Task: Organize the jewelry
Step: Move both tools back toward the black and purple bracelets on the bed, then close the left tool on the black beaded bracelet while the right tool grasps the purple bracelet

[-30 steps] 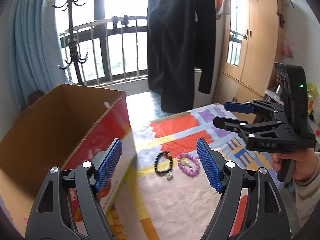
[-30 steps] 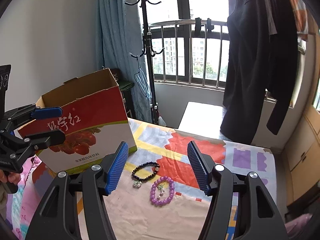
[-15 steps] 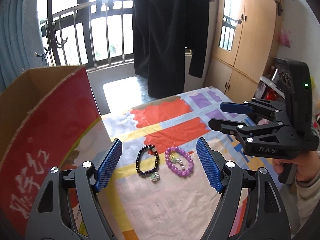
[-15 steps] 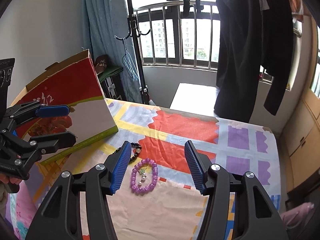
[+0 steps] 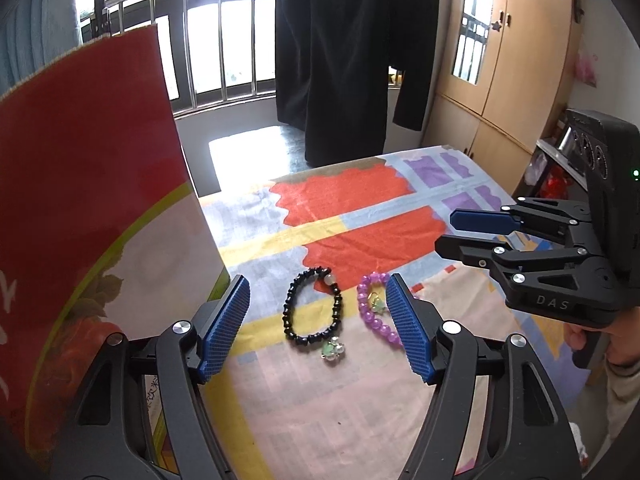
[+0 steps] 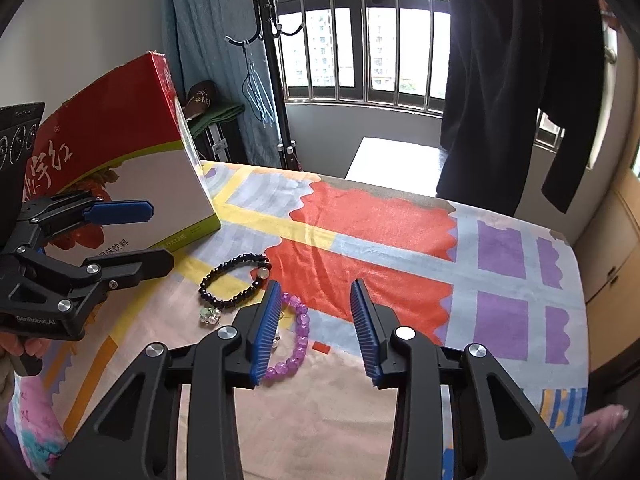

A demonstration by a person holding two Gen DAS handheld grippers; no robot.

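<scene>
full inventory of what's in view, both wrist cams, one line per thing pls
black bracelet: 1, black beads with pale green charm, flat on the bedsheet, left of the purple one
purple bracelet: 1, purple beads, on the bedsheet, part hidden by the tongs' pads
cardboard box: 1, red, white and green, on the bed, left of the bracelets
bedsheet: 1, orange, purple, yellow, pink blocks
dark garment: black, hanging by the window
wardrobe: 1, wood, right side
coat stand: 1, black, by the curtain
left tongs: blue pads, open around the black bracelet
right tongs: blue pads, open, just been closing, nothing gripped
</scene>
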